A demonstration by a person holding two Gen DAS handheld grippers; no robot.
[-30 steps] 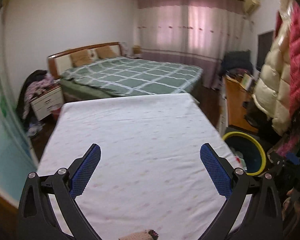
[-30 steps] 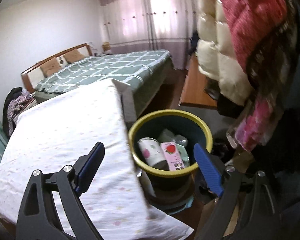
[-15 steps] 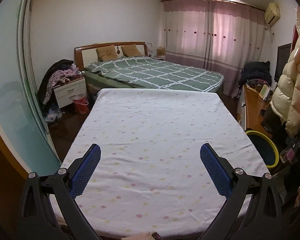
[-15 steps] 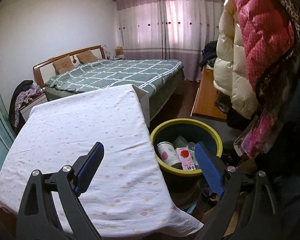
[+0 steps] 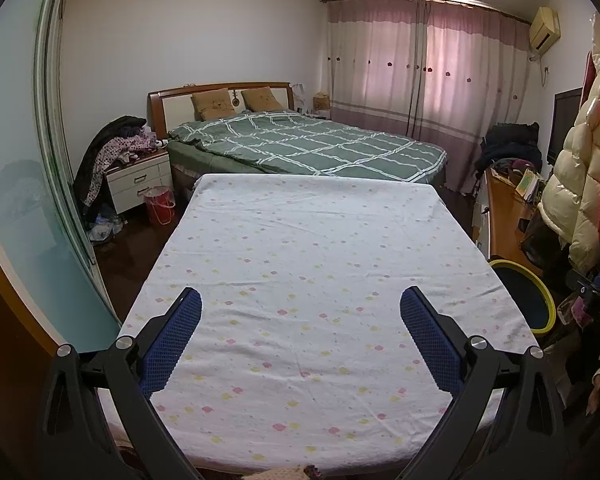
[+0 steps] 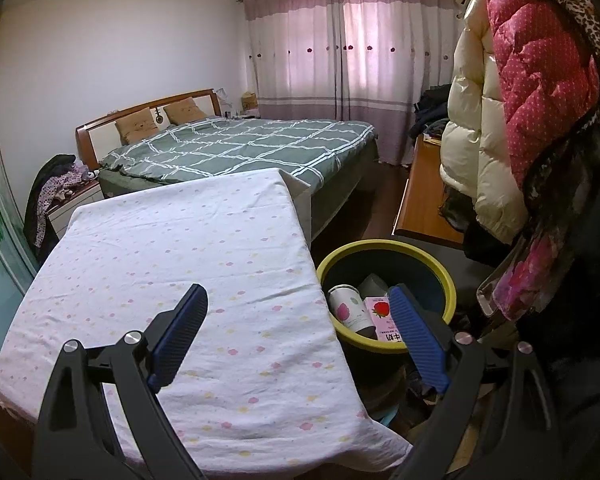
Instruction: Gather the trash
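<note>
Jaws, both: spread wide, nothing between them.

- L gripper (image 5: 300, 320): blue pads apart, held over the near half of the table (image 5: 308, 248), aimed down its length toward the far edge. Floral cloth bare; no trash seen on it.
- R gripper (image 6: 298, 320): pads apart, straddling the table's right edge; right pad hangs in front of the bin's near rim.
- Trash bin (image 6: 384, 248): yellow rim, dark inside, on the floor just beside the table's right edge, toward the near corner. Holds the collected trash.
- Paper cup (image 6: 350, 310): white w/ pink print, in bin, left side. Long axis tilted; which end is the mouth cannot be told. Judged light, thin-walled, crushes easily; take across the body w/ modest squeeze, not by the rim.
- Milk carton (image 6: 380, 314): pink, strawberry print, in bin centre, partly behind the right pad. Long axis runs toward the camera, print face up. Judged light, semi-stiff, slick coating; grip across the narrow faces.
- Grey item (image 6: 374, 284) behind cup: too hidden to name.
- Beyond far edge: bed (image 5: 300, 148), green check cover.
- Right of bin: hanging puffer coats (image 6: 480, 128).

Judgement: task looks near done or done.
</note>
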